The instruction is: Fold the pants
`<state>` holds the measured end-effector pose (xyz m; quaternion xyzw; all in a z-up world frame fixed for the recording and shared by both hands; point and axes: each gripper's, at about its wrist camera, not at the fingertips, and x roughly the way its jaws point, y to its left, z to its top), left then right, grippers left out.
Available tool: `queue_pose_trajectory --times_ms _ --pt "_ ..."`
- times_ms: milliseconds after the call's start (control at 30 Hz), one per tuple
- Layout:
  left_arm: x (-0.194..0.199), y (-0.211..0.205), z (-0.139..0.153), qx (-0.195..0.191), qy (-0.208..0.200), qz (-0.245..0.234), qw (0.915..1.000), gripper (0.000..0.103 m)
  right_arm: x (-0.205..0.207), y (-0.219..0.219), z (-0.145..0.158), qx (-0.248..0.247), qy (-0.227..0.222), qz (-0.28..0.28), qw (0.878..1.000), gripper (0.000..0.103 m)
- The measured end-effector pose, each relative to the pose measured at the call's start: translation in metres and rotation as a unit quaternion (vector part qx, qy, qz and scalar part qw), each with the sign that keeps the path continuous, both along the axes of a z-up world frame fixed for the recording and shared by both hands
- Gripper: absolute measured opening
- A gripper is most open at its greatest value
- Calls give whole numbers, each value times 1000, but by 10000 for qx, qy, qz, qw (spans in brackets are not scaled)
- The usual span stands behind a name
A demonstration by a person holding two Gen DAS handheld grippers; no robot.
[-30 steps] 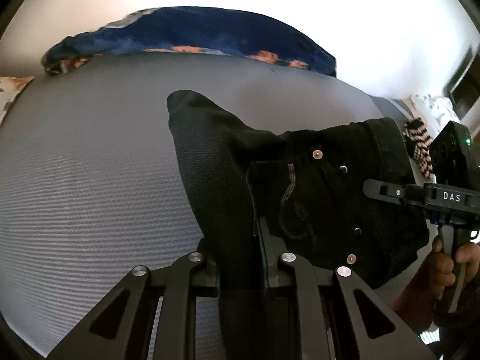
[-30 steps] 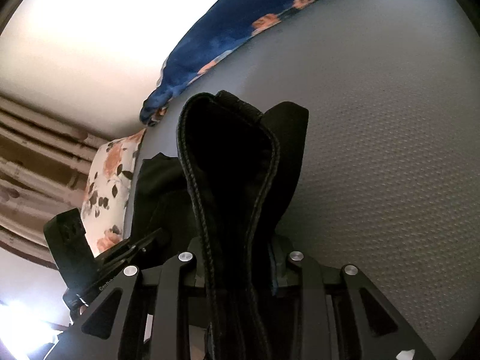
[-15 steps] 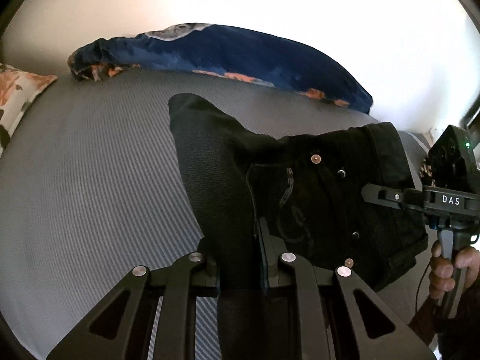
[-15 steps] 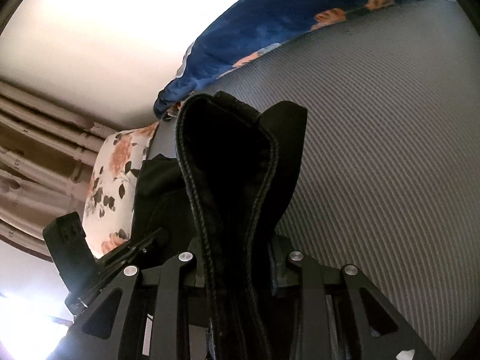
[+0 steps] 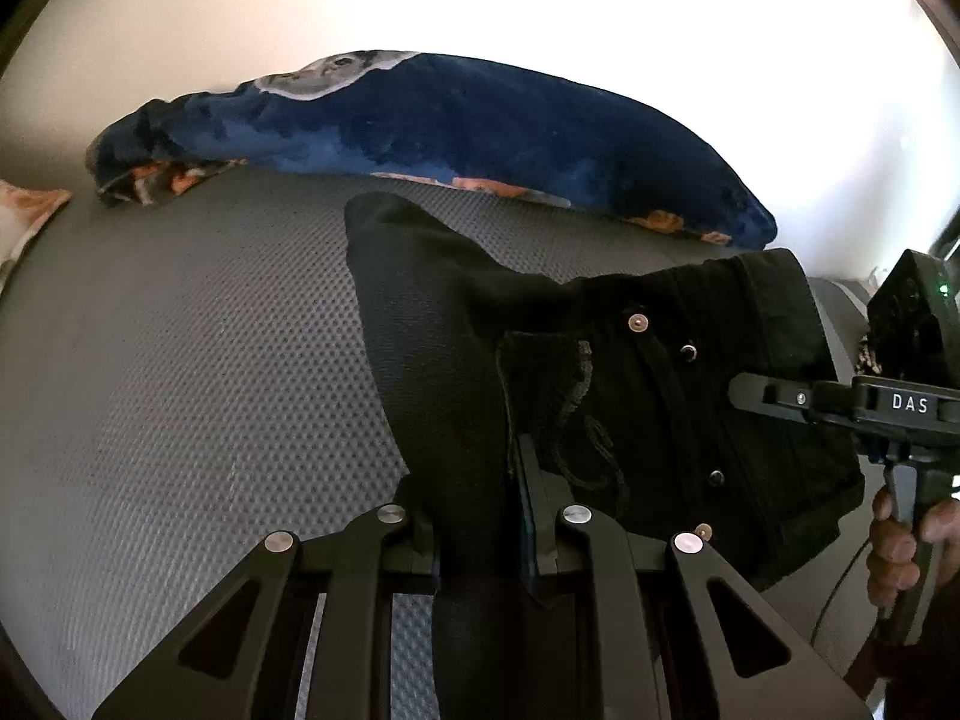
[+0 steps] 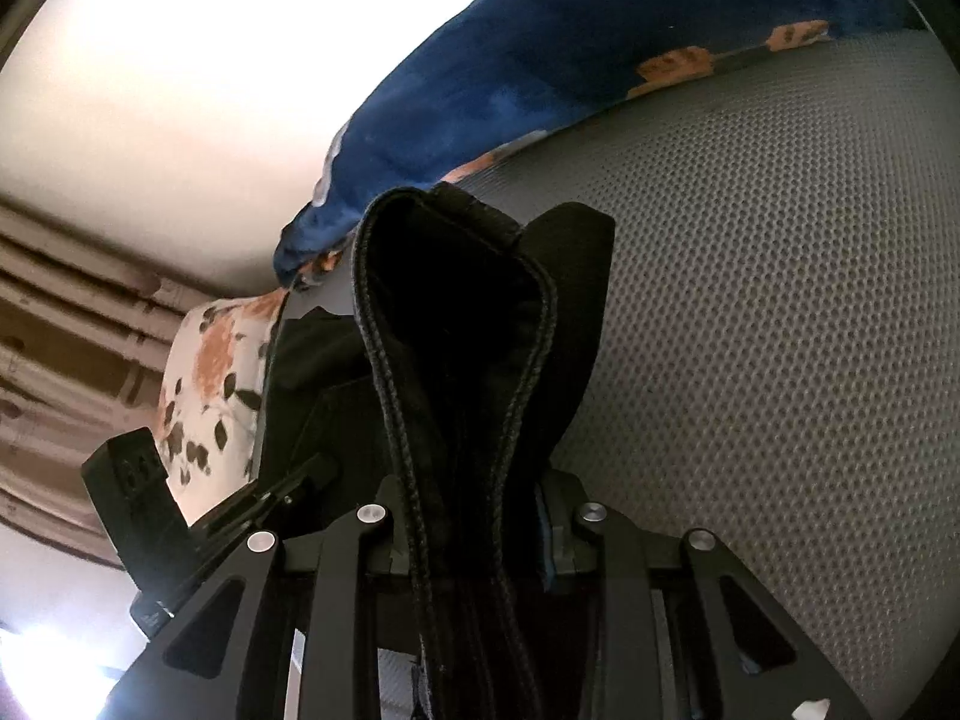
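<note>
Black denim pants (image 5: 630, 396) with metal rivets hang between both grippers above a grey bed. My left gripper (image 5: 480, 516) is shut on a bunched edge of the pants. My right gripper (image 6: 474, 516) is shut on the stitched waistband (image 6: 456, 324), which loops up in front of the camera. In the left wrist view the right gripper (image 5: 900, 408) shows at the right edge, a hand on its handle. In the right wrist view the left gripper (image 6: 180, 528) shows at the lower left. The fingertips are hidden by cloth.
The grey textured mattress (image 5: 180, 390) fills the lower view. A dark blue blanket with orange flowers (image 5: 450, 126) lies along the far edge by a white wall. A white floral pillow (image 6: 210, 372) lies at the left, curtains behind it.
Both grippers have risen and tilted with the pants in them; the blue blanket has shifted lower in the left view. The hold on the pants is unchanged.
</note>
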<state>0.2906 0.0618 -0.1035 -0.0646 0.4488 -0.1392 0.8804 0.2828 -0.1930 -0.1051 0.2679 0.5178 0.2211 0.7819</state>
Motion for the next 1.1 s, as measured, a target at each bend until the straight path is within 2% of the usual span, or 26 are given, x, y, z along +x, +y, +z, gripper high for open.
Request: queue_pose_trajectory --times_ms 133,167,233,267,333,400,467,533,600,733,900,1033,1100 --pt "12 2 -19 32 130 0 9999 21 9 -1 -8 -426 -117 -92 9990 26" --pt "13 5 -26 -11 165 30 9999 25 10 -3 -14 -601 -120 -129 9980 26" --pt "12 12 -35 -212 162 80 9996 30 10 -7 -22 -662 -112 -192 9976 33" --pt "12 14 -36 -221 159 121 9996 37 7 -8 -25 -797 -163 -189 9965 35" --pt "11 16 -41 -213 182 221 9994 46 3 -7 -27 -1200 -287 -177 9922 48" --pt "10 19 -44 -231 180 304 9991 51 -3 -9 -30 -1329 -358 -177 9903 48" --pt "7 17 -42 -162 122 333 9992 53 -8 -10 -29 -1464 -430 -154 9882 48" --pt "2 15 -38 63 82 388 9992 58 -15 -15 -28 -1580 -476 -158 9862 50" --pt "-6 14 -34 227 43 467 9986 58 -22 -19 -28 -1650 -483 -170 9850 51" --pt "-32 13 -19 620 -91 722 9954 60 -39 -20 -23 -1750 -488 -264 9830 55" --pt "-68 14 -4 870 -280 948 9913 69 -63 -12 -5 -2082 -675 -290 9753 57" --pt "-93 10 6 933 -416 1083 9889 72 -89 6 16 -2385 -1018 -376 9651 71" --pt "-108 7 12 1041 -536 1160 9863 74 -104 14 27 -2449 -1208 -401 9612 75"
